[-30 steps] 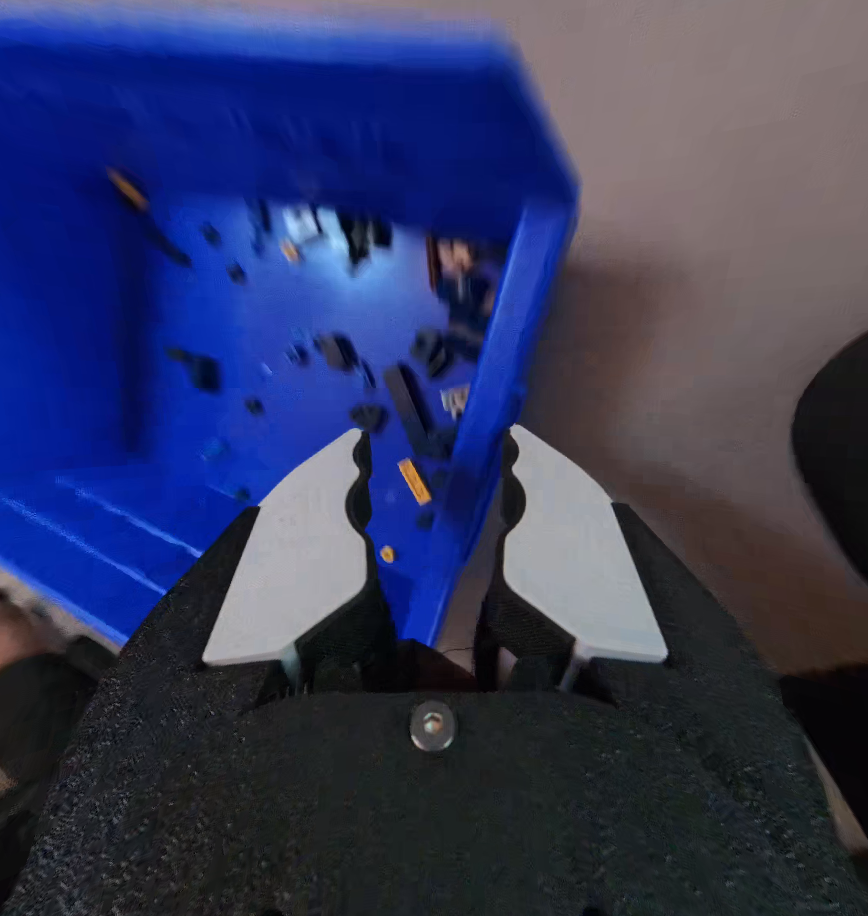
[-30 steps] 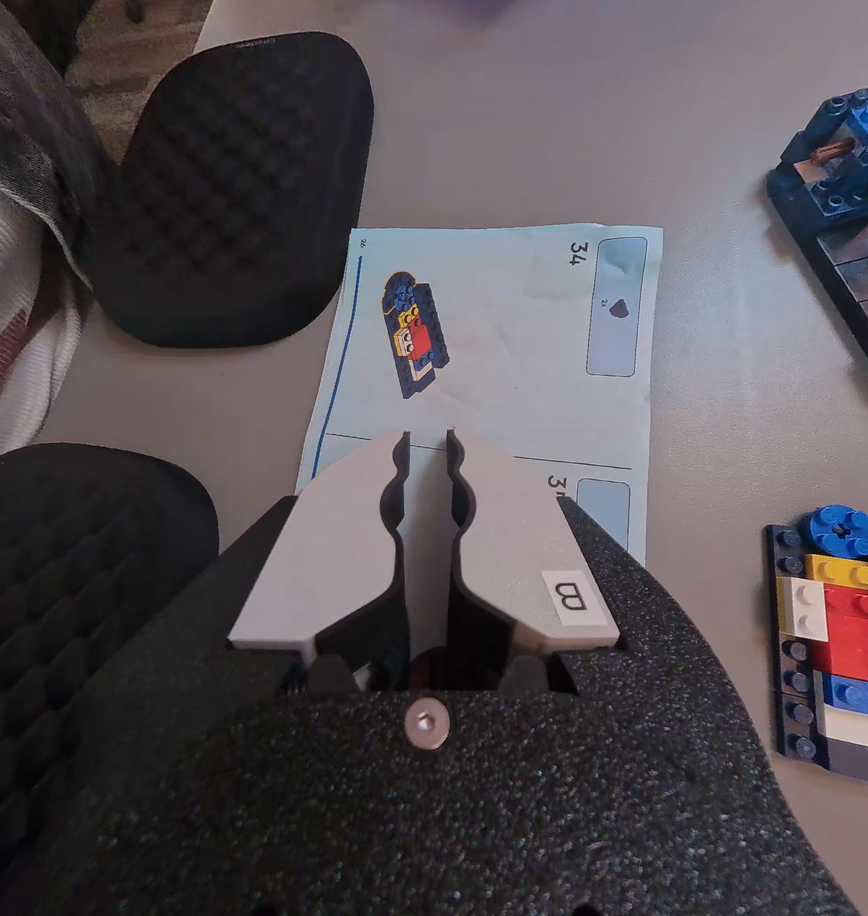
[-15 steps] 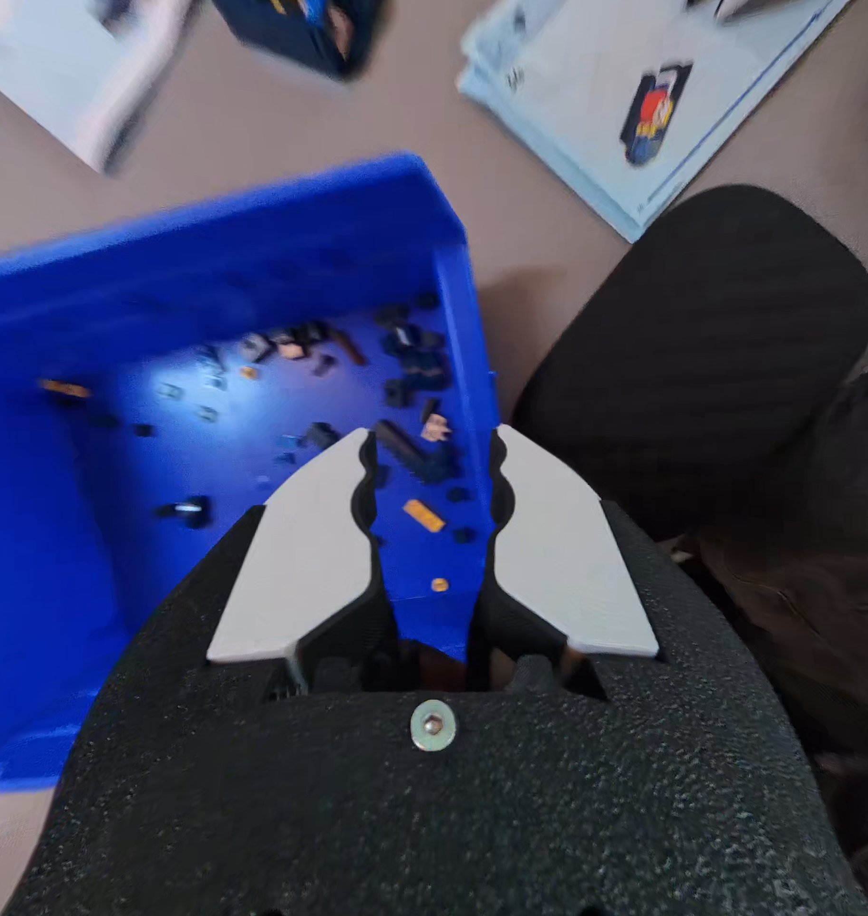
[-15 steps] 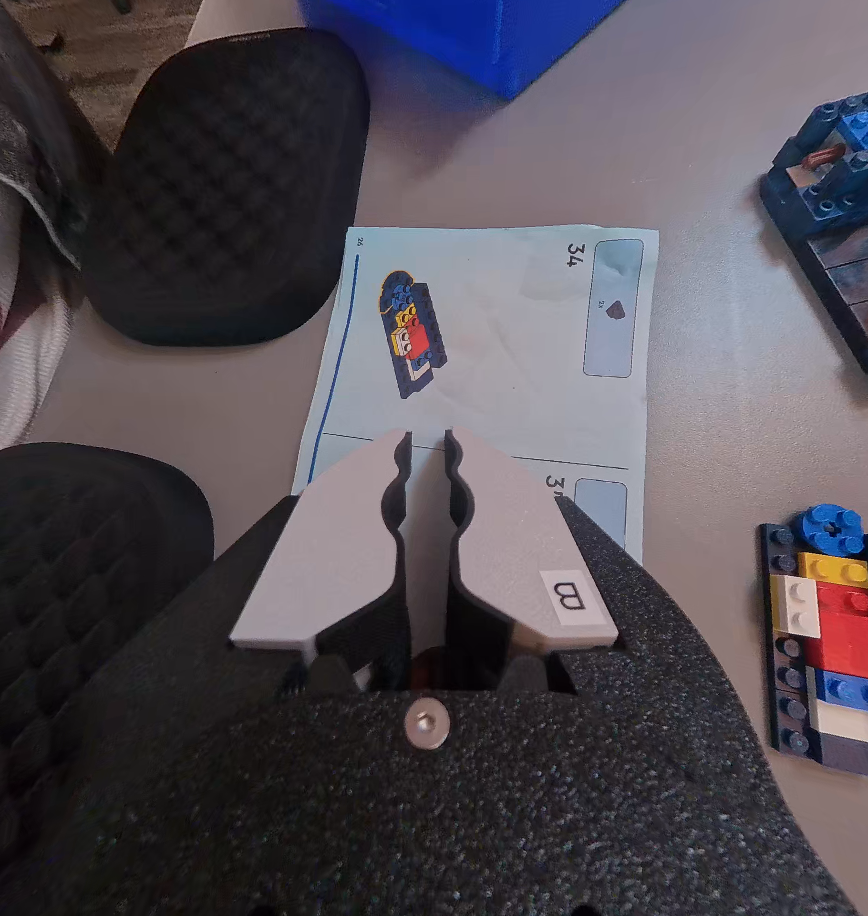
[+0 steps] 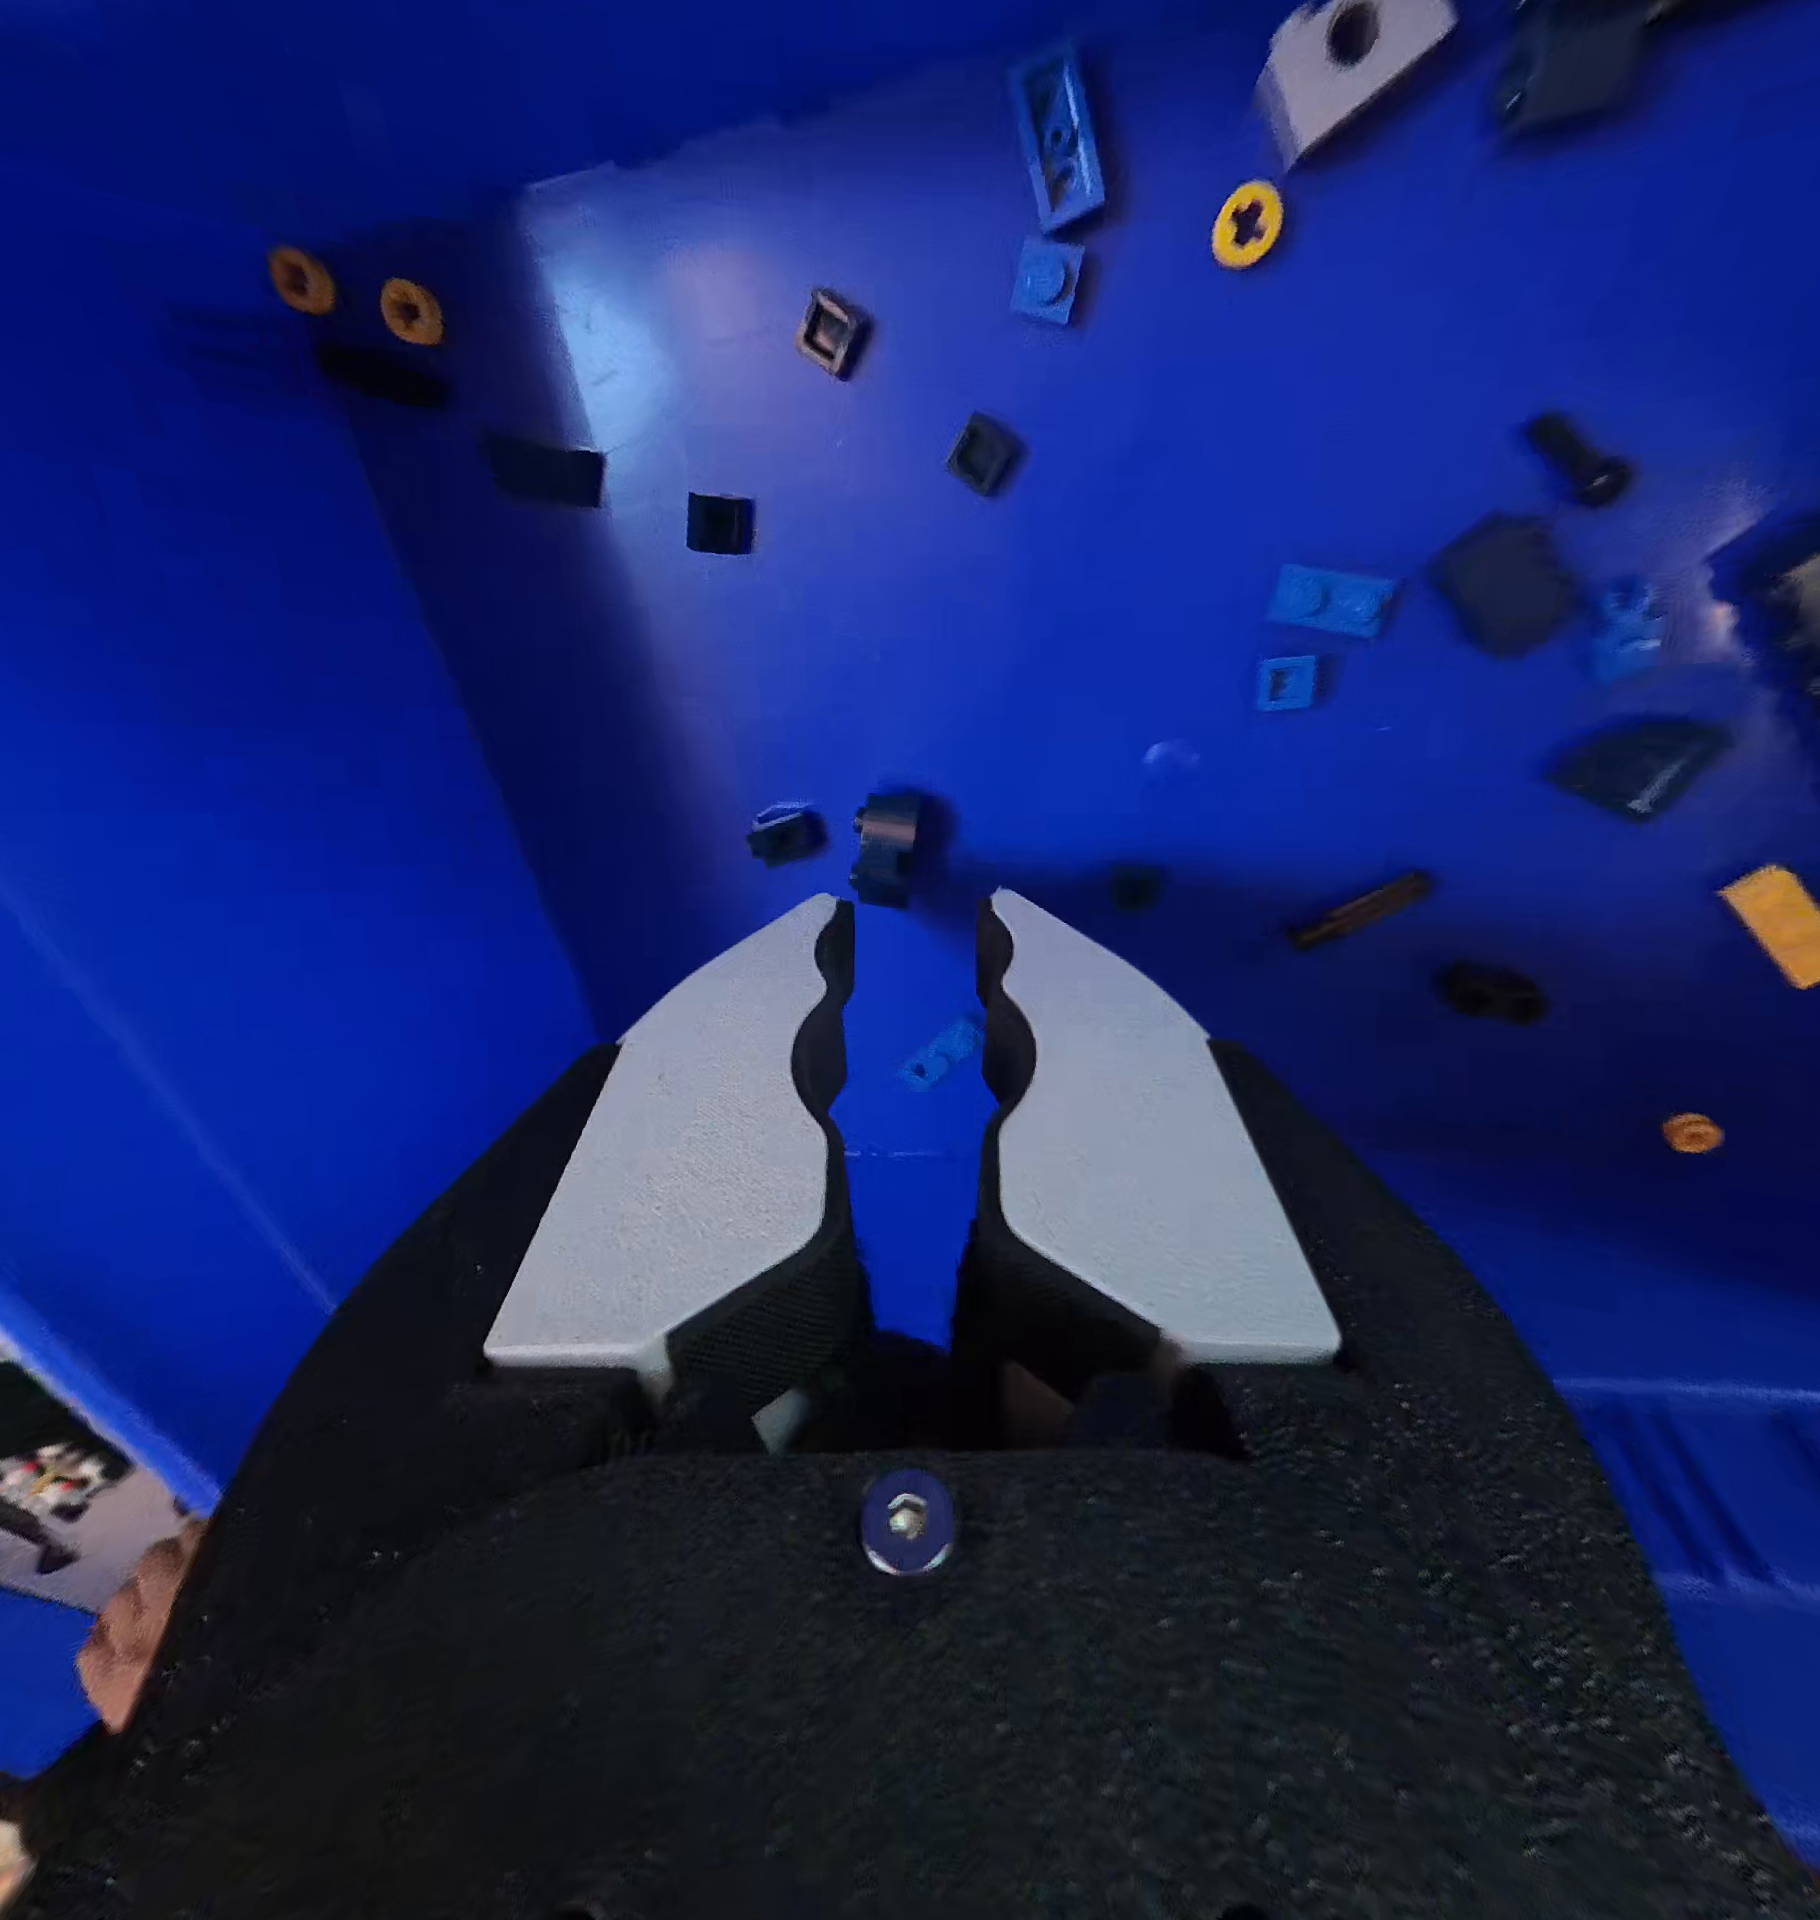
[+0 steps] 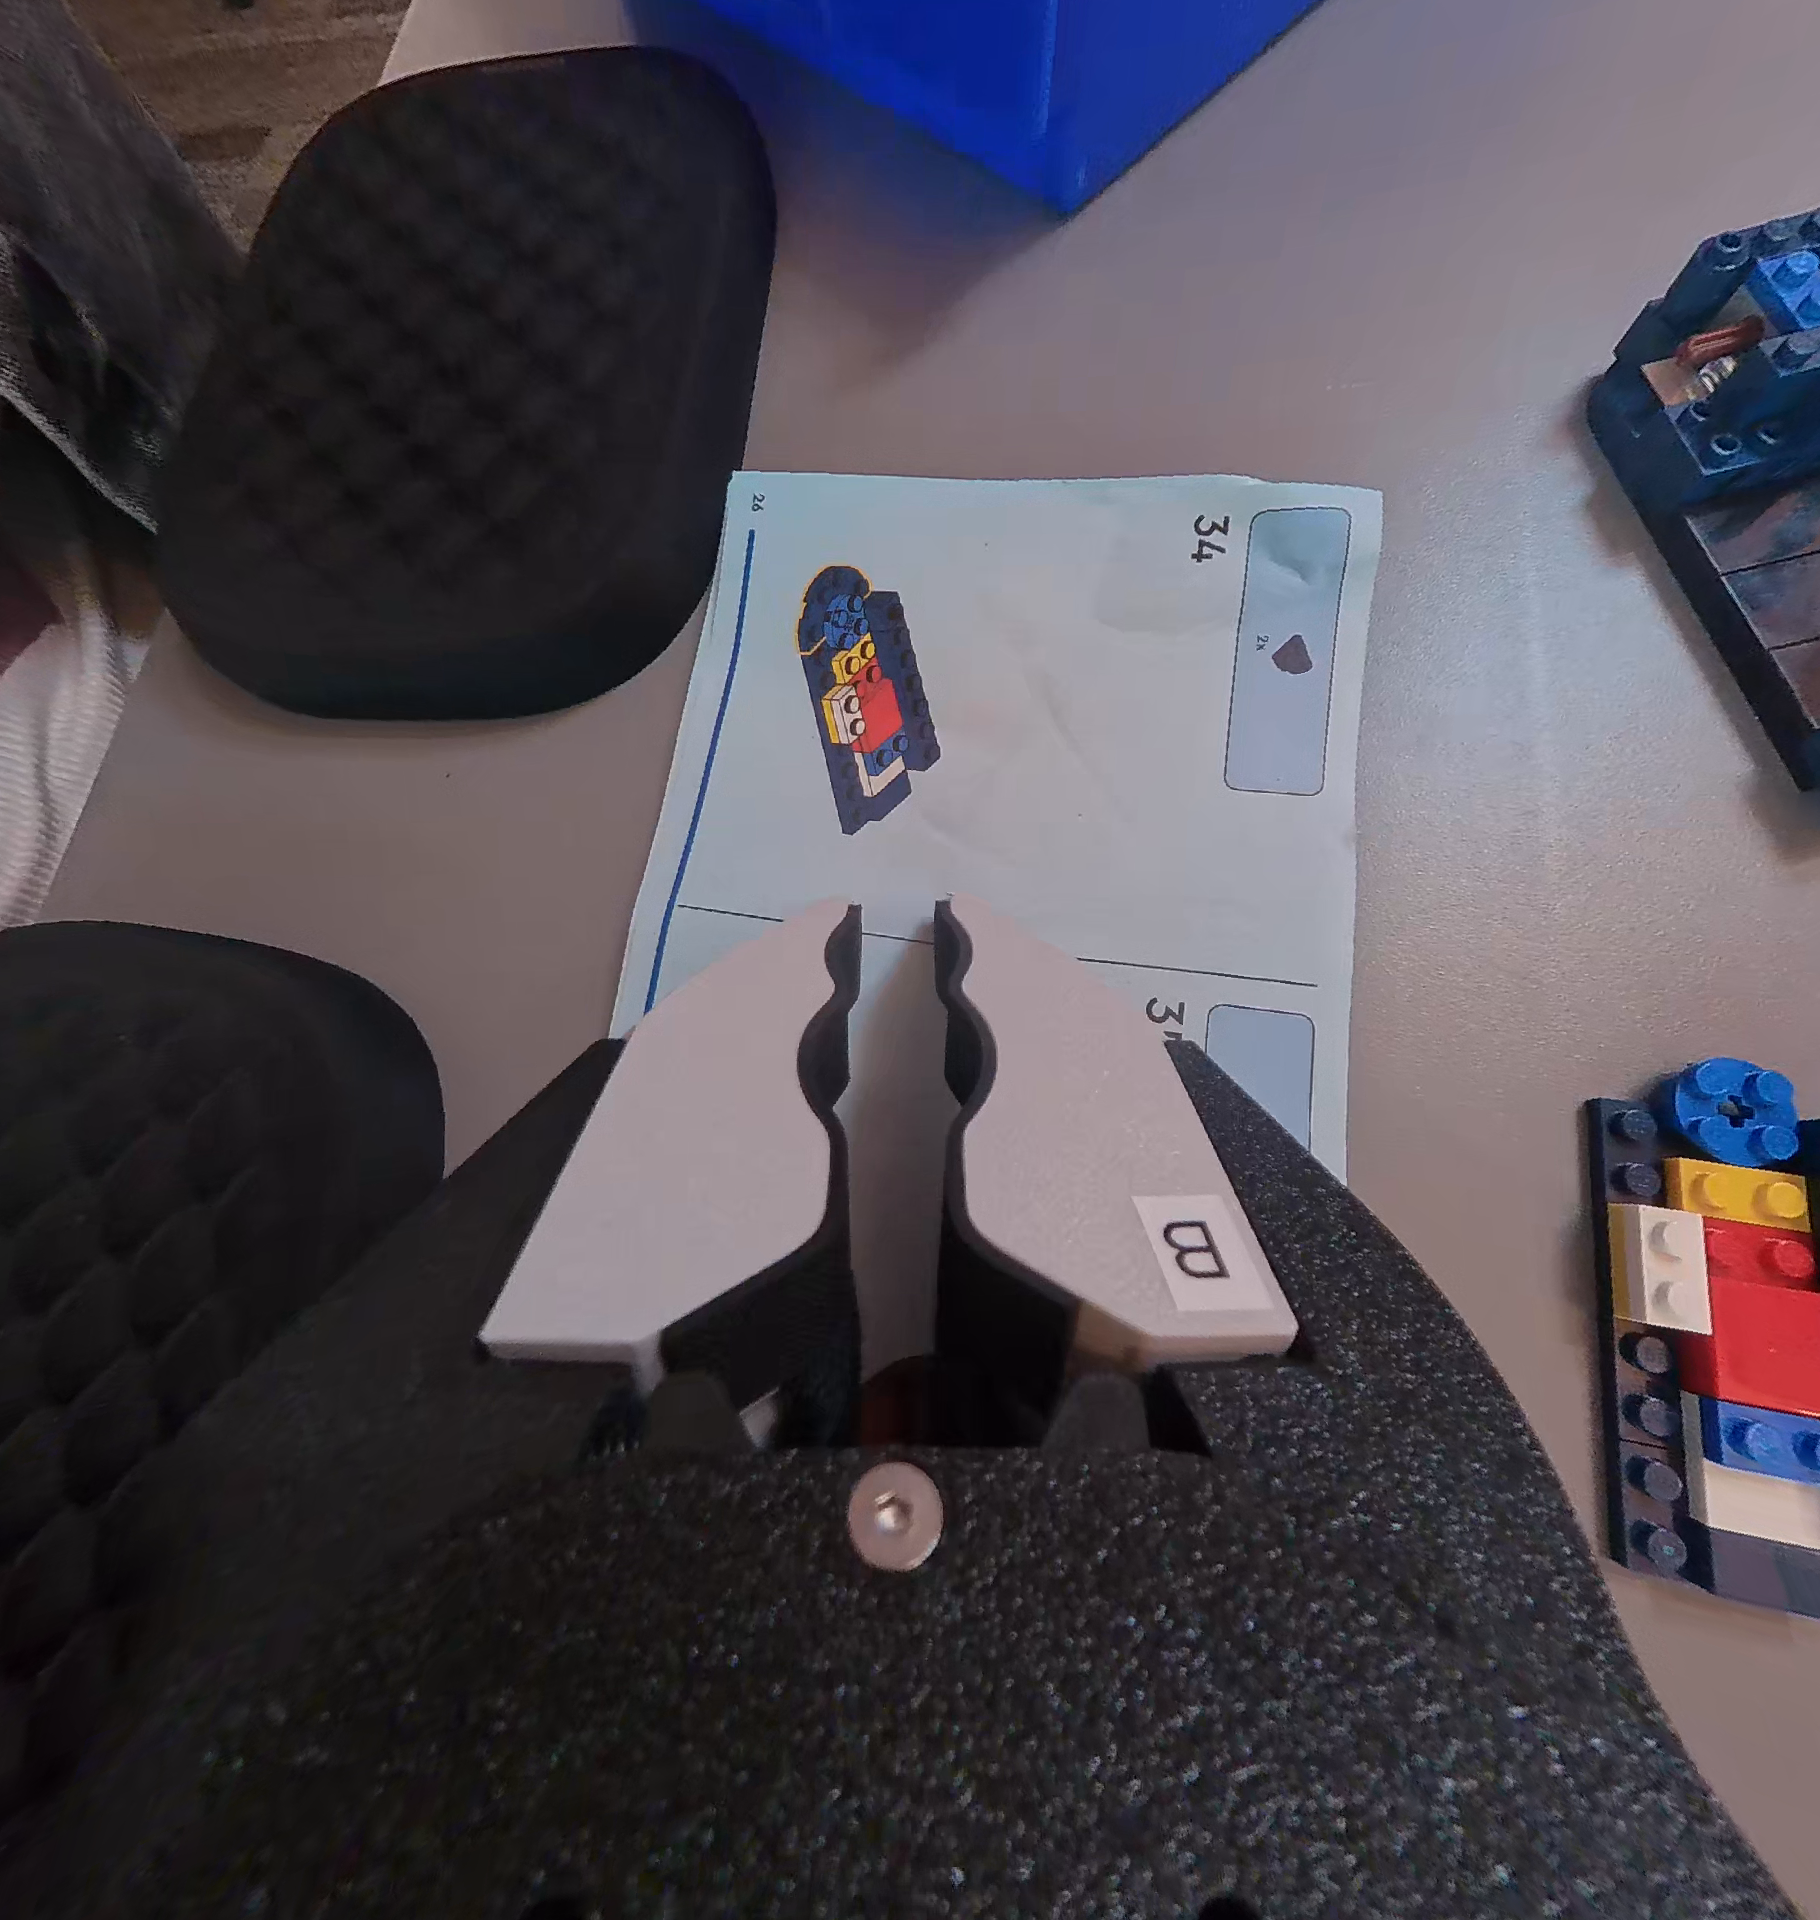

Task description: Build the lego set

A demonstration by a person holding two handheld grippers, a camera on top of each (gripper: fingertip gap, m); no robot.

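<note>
Left claw (image 5: 914,904) sits inside the blue bin (image 5: 262,831), spread a bit, pinching nothing (dark brick (image 5: 888,844) just beyond). Right claw (image 6: 895,912), narrowly apart and bare, hovers over the instruction sheet (image 6: 1041,707) on the grey counter (image 6: 1508,831).

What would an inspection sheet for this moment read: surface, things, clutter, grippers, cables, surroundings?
Surface: grey table, bare between items.
Things: blue bin scattered with small bricks; dark brick just ahead of the left fingertips; light blue instruction sheet; two partly built brick models.
Clutter: two black textured pads.
Grippers: left gripper inside the bin, jaws apart, nothing between them; right gripper over the sheet, narrow gap, nothing between the fingers.
Cables: nothing seen.
Surroundings: cloth at the table's left edge.
</note>
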